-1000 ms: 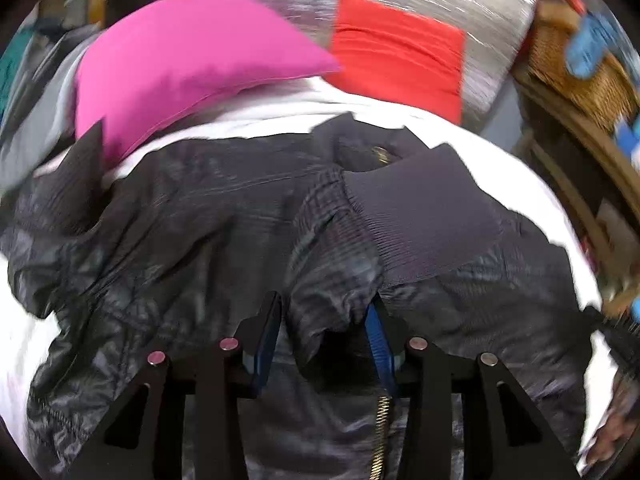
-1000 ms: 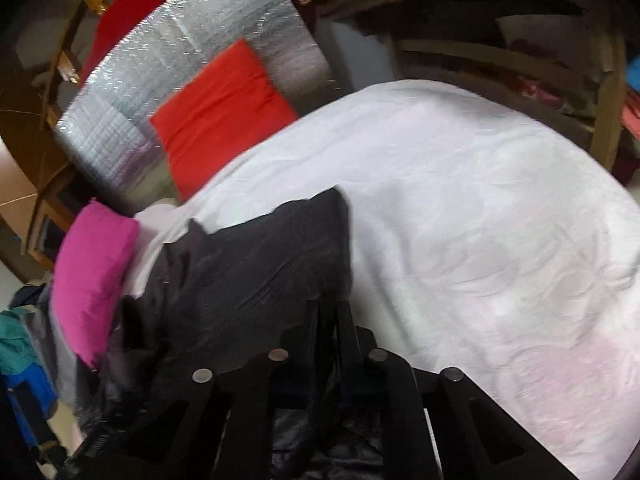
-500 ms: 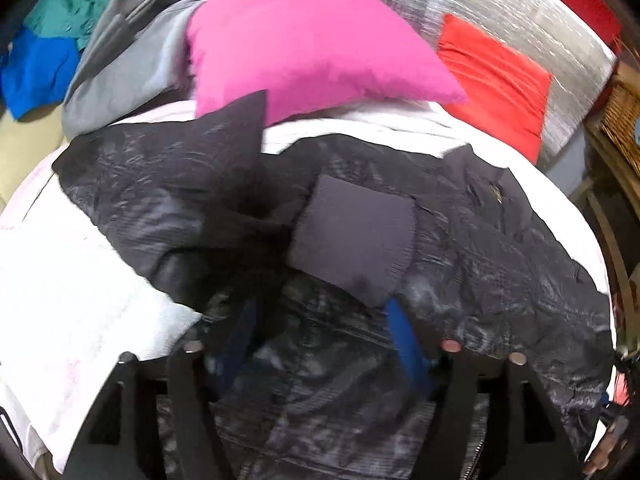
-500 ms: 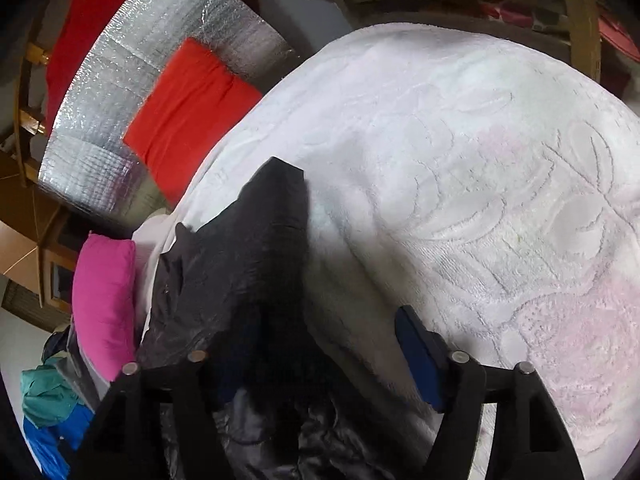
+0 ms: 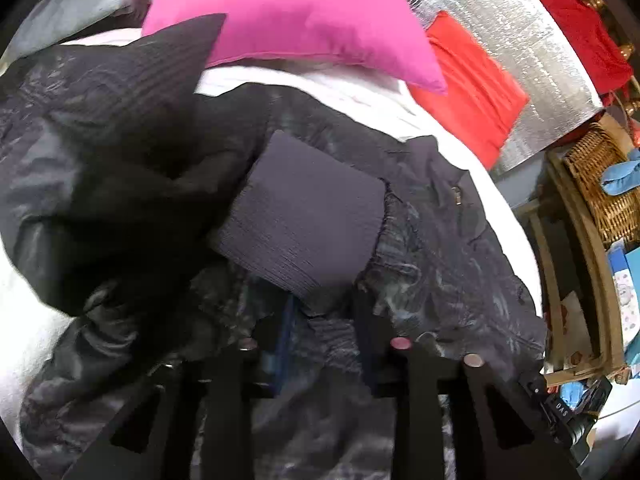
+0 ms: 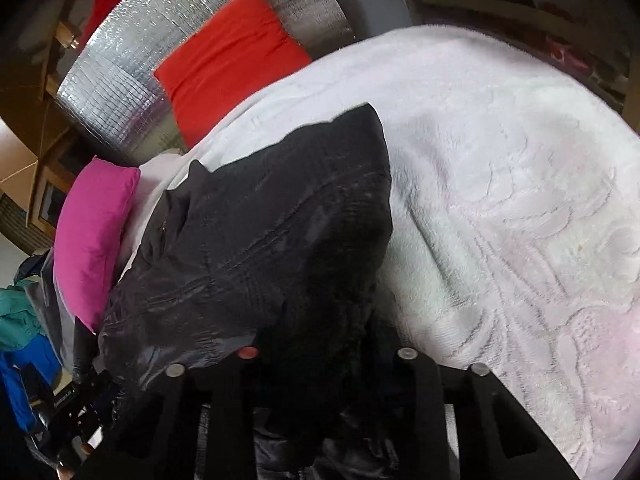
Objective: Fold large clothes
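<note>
While low over the bed (image 6: 500, 160) | left gripper (image 5: 320, 320) fingers pinch jacket (image 5: 440, 260) cuff (image 5: 304, 216) | right gripper (image 6: 320, 344) fingers clamp jacket fold | basket (image 5: 600, 192) holds blue cloth (image 5: 622, 172)

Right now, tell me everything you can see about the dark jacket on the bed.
The dark jacket is black, shiny, crinkled fabric with ribbed knit trim. It lies spread and rumpled on the white bedspread, its top edge near the pink pillow. One ribbed cuff is folded onto the body. The left gripper has its fingers on either side of that cuff; the right gripper has cloth bunched between its fingers.
</note>
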`<state>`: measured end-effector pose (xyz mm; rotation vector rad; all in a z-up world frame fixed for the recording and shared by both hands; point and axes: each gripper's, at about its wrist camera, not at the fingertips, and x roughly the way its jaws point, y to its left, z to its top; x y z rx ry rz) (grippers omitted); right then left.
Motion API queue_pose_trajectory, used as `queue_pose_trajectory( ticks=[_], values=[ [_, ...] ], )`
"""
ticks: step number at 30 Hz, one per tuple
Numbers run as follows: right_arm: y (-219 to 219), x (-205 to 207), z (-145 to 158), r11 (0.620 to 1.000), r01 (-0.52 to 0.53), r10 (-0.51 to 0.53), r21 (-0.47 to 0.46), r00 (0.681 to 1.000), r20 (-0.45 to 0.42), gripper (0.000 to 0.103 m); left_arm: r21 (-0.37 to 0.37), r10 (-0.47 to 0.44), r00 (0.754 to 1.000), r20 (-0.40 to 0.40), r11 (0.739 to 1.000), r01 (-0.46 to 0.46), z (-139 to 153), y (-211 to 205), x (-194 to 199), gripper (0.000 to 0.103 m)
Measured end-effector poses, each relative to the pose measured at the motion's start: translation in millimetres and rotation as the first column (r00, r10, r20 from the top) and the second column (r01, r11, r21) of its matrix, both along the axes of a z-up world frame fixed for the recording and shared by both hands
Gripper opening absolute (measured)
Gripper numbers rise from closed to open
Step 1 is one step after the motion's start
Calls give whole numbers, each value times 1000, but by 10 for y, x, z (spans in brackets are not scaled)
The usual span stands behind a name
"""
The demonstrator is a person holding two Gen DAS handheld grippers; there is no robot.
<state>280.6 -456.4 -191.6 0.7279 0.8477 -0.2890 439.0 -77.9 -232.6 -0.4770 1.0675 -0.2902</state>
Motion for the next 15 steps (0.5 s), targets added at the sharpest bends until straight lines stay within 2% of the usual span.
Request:
queue_pose_trajectory(
  ticks=[1,3,6,8,10,12,14,15],
  values=[
    [-18,-30,17,1000,5,-5,-14,1000,3,28,-7,8,1000,14,1000,-8,14,-11,-3,17],
    [-48,-62,48,999,26,-26,-32,1000,14,26,-5,25,999,32,1000,-24,59,-39,-17,6],
    [-109,-97,78,997,56,-55,-43,998,29,26,-15,14,998,53,1000,-13,174,-73,-82,6],
    [-162,-80,35,998,62,-62,-25,998,-4,26,38,18,997,74,999,-21,228,-107,-134,6],
    [-170,-16,-76,999,44,-44,-4,997,-60,26,87,26,998,60,996,-31,202,-118,-151,6],
    [-179,-4,-105,999,47,-46,13,996,-73,27,117,44,999,20,992,-46,134,-50,-168,5],
    [-211,-27,-61,997,55,-50,60,996,-72,30,150,51,999,-2,987,-50,85,26,-186,5],
    [-238,-53,-41,994,69,-62,89,995,-77,36,160,52,999,-11,986,-50,74,71,-193,5]
  ],
)
